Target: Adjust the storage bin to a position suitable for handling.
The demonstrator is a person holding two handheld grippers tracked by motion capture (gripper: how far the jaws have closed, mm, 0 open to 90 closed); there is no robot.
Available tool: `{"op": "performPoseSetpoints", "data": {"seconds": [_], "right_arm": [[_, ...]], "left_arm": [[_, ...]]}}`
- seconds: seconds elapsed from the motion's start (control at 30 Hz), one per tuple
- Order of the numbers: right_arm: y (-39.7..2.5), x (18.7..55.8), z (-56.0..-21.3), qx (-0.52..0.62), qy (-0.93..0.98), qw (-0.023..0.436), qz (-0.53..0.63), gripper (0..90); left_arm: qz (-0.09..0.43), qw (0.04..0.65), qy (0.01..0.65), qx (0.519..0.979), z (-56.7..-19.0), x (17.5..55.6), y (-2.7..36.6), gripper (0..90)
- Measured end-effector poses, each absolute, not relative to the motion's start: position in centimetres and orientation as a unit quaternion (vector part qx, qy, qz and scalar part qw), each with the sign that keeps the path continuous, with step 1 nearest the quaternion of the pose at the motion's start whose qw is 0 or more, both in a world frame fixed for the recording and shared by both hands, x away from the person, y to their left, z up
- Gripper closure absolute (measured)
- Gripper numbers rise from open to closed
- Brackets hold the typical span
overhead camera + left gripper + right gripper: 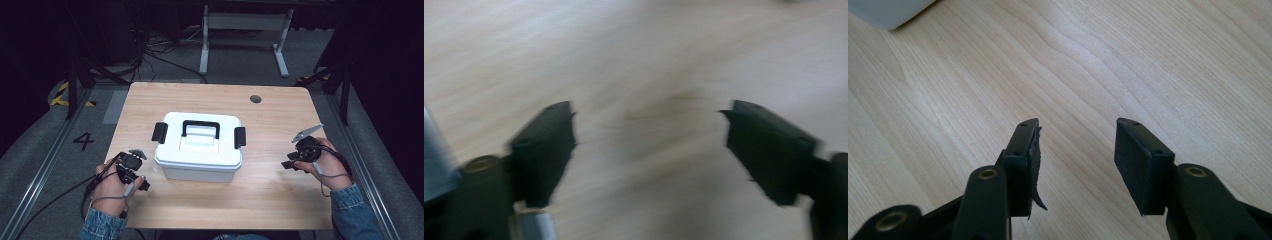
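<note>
Centrally one white box (199,146); two tools (141,184) (289,164) gaping.

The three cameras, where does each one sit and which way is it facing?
High view: above the person's side, looking forward and down at the white box on the wooden table; both forearms and hands enter from below.
Left gripper view: rides the left hand-held gripper, facing blurred tabletop between open jaws.
Right gripper view: rides the right hand-held gripper, facing tabletop, the box's corner top left.
Shared: the high and right gripper views both catch the box.
</note>
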State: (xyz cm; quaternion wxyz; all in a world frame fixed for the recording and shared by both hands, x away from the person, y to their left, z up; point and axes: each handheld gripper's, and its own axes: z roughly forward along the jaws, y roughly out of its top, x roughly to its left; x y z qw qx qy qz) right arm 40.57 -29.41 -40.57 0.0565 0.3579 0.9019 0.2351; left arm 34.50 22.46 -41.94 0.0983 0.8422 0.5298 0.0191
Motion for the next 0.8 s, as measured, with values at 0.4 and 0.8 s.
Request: {"op": "performPoseSetpoints", "data": {"seconds": [0.4,0.8], "right_arm": [[-28.9,40.8,-40.6,0.348,0.903,0.053,0.245,53.4],[-28.1,41.1,-37.8,0.332,0.899,0.062,0.279,52.3]], "left_arm": [[-0.008,0.124,0.503,0.855,-41.7,35.4,22.4,23.8],[0.026,0.182,0.462,0.868,-43.0,33.3,22.8,19.7]]}}
